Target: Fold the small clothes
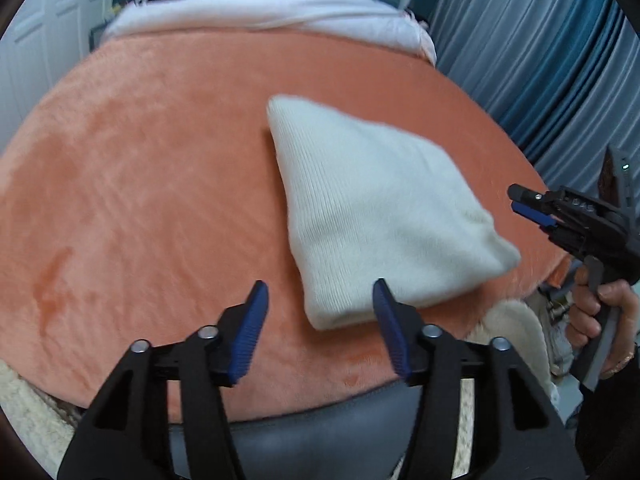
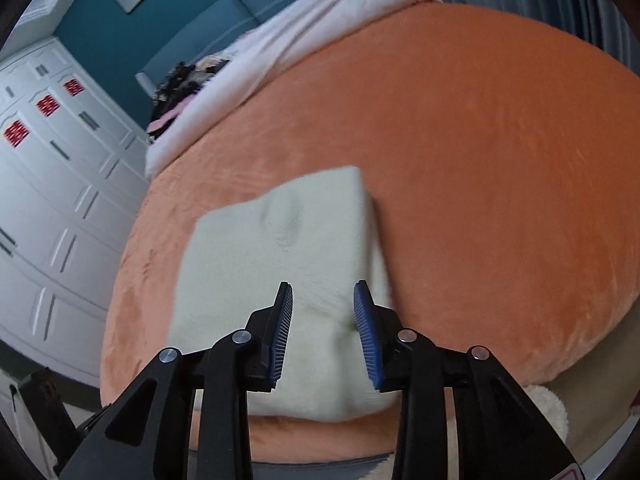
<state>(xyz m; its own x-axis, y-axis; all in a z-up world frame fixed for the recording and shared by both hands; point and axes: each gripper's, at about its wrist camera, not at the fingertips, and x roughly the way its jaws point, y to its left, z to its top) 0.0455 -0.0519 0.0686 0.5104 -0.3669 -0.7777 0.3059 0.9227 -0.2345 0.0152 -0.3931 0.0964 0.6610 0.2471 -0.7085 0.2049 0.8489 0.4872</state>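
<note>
A cream knitted garment lies folded into a thick, roughly square bundle on the orange plush bedcover. It also shows in the right wrist view. My left gripper is open and empty, hovering just in front of the bundle's near corner. My right gripper is open and empty, a little above the bundle's near edge. The right gripper also shows in the left wrist view, to the right of the bundle, held by a hand.
A white duvet is bunched at the far end of the bed. Blue curtains hang to the right. White wardrobe doors stand to the left. A cream fleece and a grey edge lie below the bed's front.
</note>
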